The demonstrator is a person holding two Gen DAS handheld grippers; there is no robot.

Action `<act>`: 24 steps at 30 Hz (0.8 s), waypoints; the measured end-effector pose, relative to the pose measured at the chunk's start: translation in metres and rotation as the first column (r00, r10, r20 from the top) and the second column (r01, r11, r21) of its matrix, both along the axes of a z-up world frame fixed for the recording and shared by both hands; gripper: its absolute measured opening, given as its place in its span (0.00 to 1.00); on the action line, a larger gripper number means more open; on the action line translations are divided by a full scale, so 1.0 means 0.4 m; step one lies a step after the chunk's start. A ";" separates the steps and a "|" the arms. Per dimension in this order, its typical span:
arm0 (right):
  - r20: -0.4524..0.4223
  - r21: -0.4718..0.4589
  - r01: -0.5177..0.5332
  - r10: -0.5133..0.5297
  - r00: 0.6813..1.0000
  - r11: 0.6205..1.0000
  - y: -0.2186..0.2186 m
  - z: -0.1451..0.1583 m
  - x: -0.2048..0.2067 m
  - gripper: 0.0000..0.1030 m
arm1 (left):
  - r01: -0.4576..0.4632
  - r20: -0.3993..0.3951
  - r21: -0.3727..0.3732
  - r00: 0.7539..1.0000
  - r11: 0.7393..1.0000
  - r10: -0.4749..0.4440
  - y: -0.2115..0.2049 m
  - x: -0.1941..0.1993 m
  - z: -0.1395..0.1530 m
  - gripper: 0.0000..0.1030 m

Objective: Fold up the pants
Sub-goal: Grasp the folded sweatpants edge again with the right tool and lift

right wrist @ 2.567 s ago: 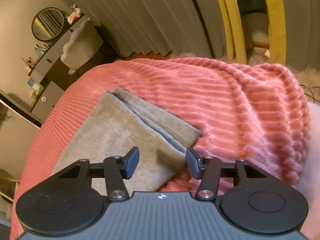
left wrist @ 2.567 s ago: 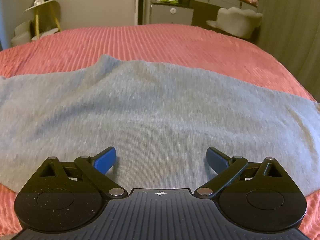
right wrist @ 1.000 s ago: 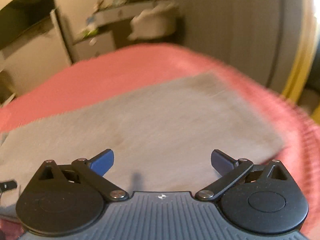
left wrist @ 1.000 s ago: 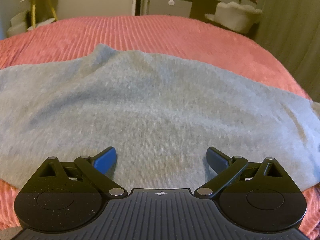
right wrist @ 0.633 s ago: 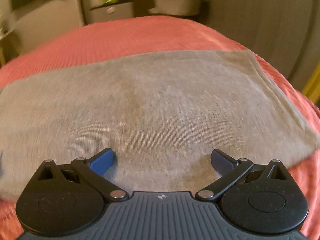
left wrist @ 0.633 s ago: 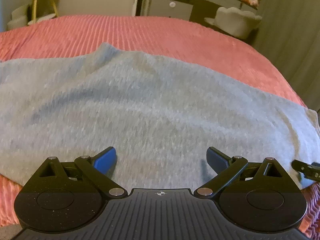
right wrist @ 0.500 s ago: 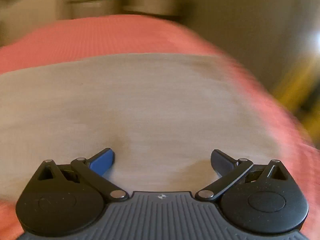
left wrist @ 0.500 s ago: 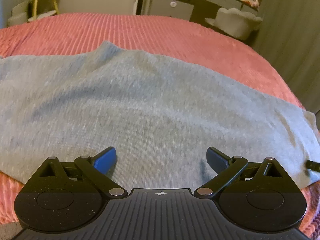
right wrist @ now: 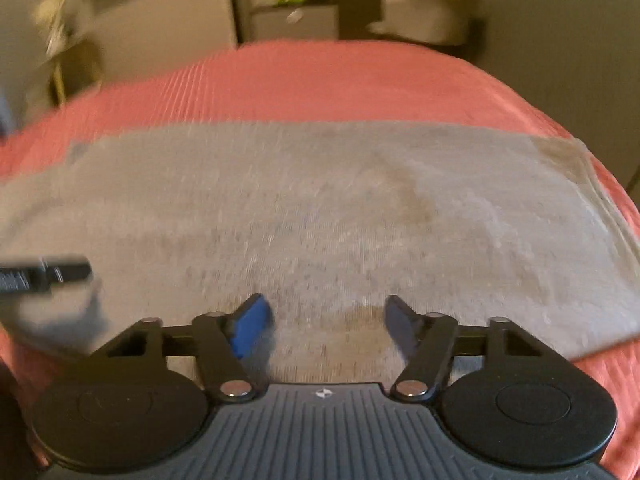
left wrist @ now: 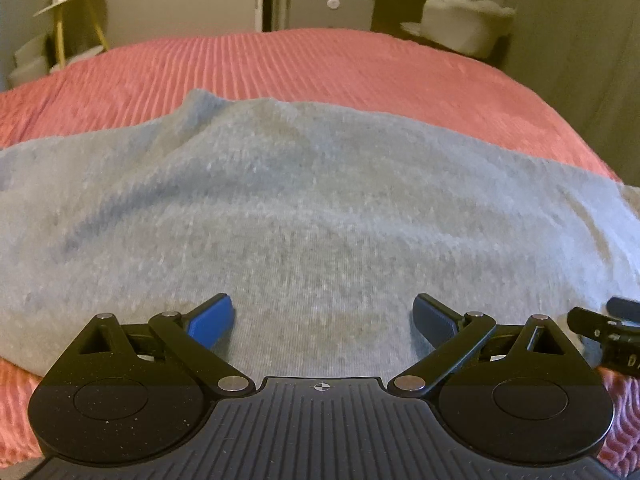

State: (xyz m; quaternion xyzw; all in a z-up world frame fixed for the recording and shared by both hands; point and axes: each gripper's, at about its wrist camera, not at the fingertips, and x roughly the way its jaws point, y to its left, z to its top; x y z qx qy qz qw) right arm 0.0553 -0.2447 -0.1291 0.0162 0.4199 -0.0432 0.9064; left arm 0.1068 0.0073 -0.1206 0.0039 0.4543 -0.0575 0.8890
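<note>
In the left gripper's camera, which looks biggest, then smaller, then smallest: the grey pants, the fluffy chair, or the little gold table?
1. grey pants, largest, though nearest the camera
2. fluffy chair
3. gold table, smallest; looks close to the chair

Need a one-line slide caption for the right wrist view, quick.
Right gripper, jaws just closing but still apart, over the near edge of grey pants on a pink bedspread; left gripper alongside.
</note>
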 end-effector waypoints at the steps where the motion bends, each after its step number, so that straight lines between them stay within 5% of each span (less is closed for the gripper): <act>1: 0.005 -0.031 -0.026 0.026 1.000 0.999 0.003 0.001 0.005 0.65 | 0.001 -0.008 0.000 1.000 1.000 -0.001 0.000 0.002 -0.002 0.97; 3: 0.012 -0.083 0.002 -0.001 1.000 0.997 -0.023 0.006 0.000 0.80 | -0.002 -0.023 -0.001 1.000 1.000 0.002 0.001 0.010 -0.009 0.97; 6: 0.028 -0.270 0.267 -0.270 0.963 0.925 -0.114 -0.005 -0.014 0.82 | -0.005 -0.031 -0.003 1.000 1.000 0.004 0.004 0.015 -0.013 0.97; 7: 0.026 -0.220 0.357 -0.361 0.932 0.908 -0.169 -0.005 -0.028 0.81 | -0.004 -0.033 -0.005 0.999 1.000 0.004 0.005 0.016 -0.014 0.97; 8: 0.028 -0.072 0.436 -0.435 0.900 0.897 -0.230 0.001 -0.054 0.79 | -0.003 -0.035 -0.006 0.999 1.000 0.002 0.006 0.018 -0.015 0.97; 10: 0.022 0.283 0.521 -0.549 0.836 0.805 -0.348 -0.002 -0.125 0.78 | -0.001 -0.037 -0.005 0.999 1.000 0.001 0.004 0.025 -0.020 0.97; 13: -0.003 0.671 0.519 -0.698 0.716 0.530 -0.478 -0.047 -0.230 0.77 | -0.002 -0.037 -0.002 0.999 1.000 0.002 0.002 0.027 -0.021 0.97; 14: -0.029 0.735 0.513 -0.735 0.677 0.444 -0.496 -0.066 -0.248 0.76 | -0.001 -0.036 0.001 0.999 1.000 0.001 0.001 0.028 -0.022 0.97; 15: -0.061 0.776 0.518 -0.775 0.629 0.360 -0.518 -0.083 -0.274 0.75 | 0.001 -0.036 0.003 0.999 1.000 -0.001 0.000 0.026 -0.023 0.98; 16: -0.080 0.792 0.524 -0.797 0.599 0.314 -0.532 -0.099 -0.288 0.72 | 0.002 -0.036 0.005 0.999 1.000 -0.002 0.000 0.025 -0.023 0.98; 20: -0.129 0.853 0.485 -0.821 0.557 0.195 -0.572 -0.147 -0.298 0.64 | 0.001 -0.035 0.013 0.999 1.000 -0.001 -0.003 0.027 -0.025 0.98; 24: -0.126 0.868 0.461 -0.816 0.565 0.185 -0.586 -0.165 -0.278 0.60 | 0.006 -0.031 0.030 1.000 1.000 -0.005 -0.010 0.026 -0.027 0.98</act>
